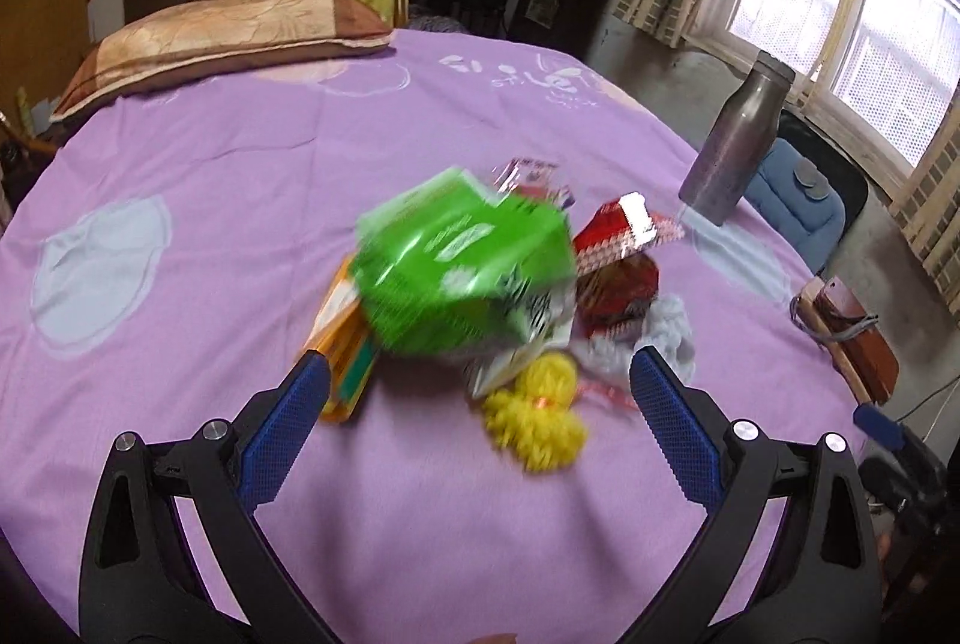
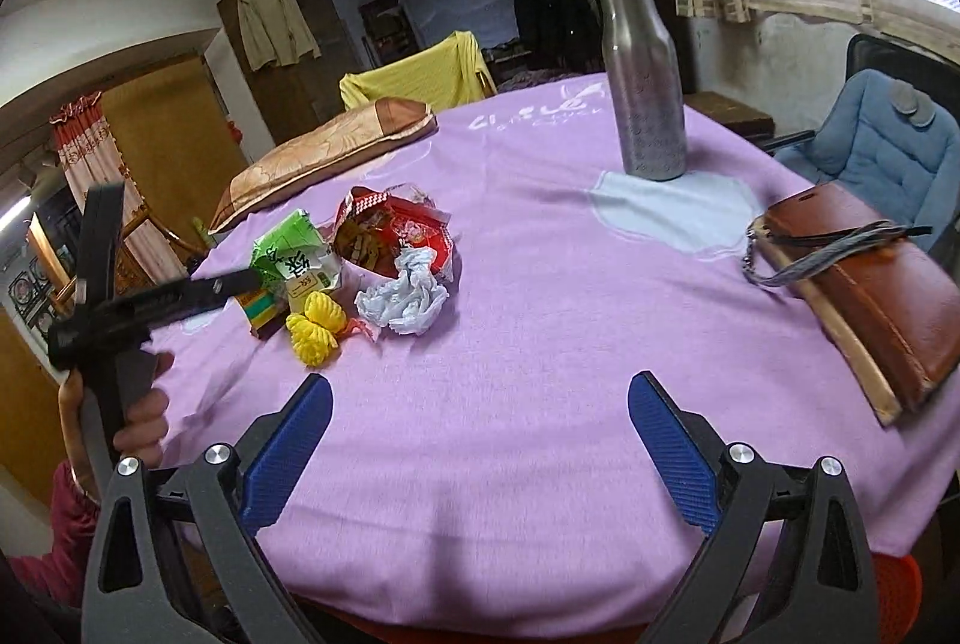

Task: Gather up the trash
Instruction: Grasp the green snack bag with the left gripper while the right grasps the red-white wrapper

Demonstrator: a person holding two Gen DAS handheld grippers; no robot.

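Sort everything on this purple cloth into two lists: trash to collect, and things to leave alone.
Trash to collect:
green carton
red snack wrapper
crumpled white paper
orange box
yellow cord bundle, probably

Leave alone:
metal bottle
brown wallet
pillow

Purple cloth stays.
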